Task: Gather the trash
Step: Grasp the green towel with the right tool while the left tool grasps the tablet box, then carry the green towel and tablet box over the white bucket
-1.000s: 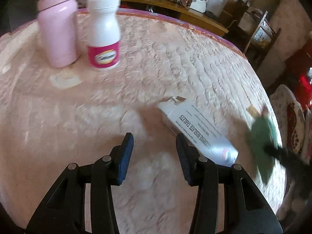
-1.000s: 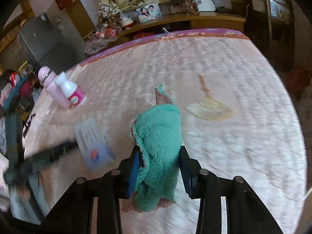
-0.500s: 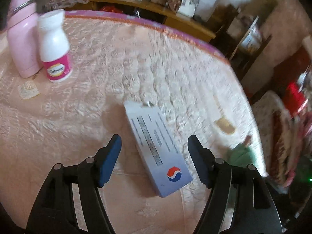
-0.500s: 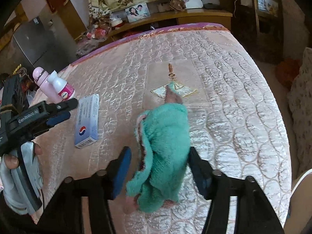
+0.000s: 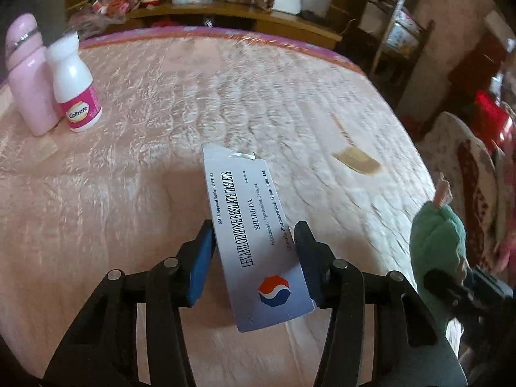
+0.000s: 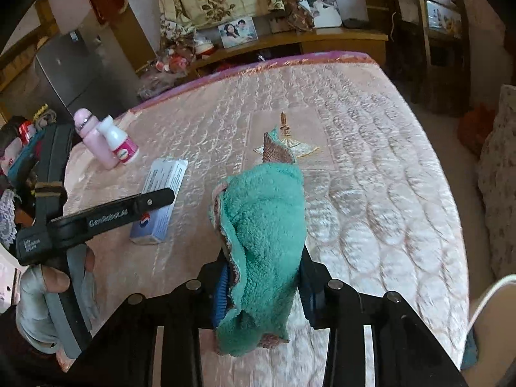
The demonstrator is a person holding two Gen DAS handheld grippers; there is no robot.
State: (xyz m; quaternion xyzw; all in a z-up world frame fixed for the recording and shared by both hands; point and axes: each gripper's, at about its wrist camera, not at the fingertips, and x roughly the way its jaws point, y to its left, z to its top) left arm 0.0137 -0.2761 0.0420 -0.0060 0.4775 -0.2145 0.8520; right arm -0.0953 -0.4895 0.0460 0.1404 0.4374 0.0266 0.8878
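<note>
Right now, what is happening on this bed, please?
A person is tidying a quilted bed with a gripper in each hand. The left gripper straddles a white medicine box lying flat on the cover, fingers at both sides, but whether it grips is unclear. The right gripper holds a green towel. A pink bottle and a white Caltrate bottle stand together at the far left.

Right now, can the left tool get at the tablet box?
Probably yes. The box lies flat on the bedspread between the open fingers of the left tool, with nothing blocking it; contact is not clear.
</note>
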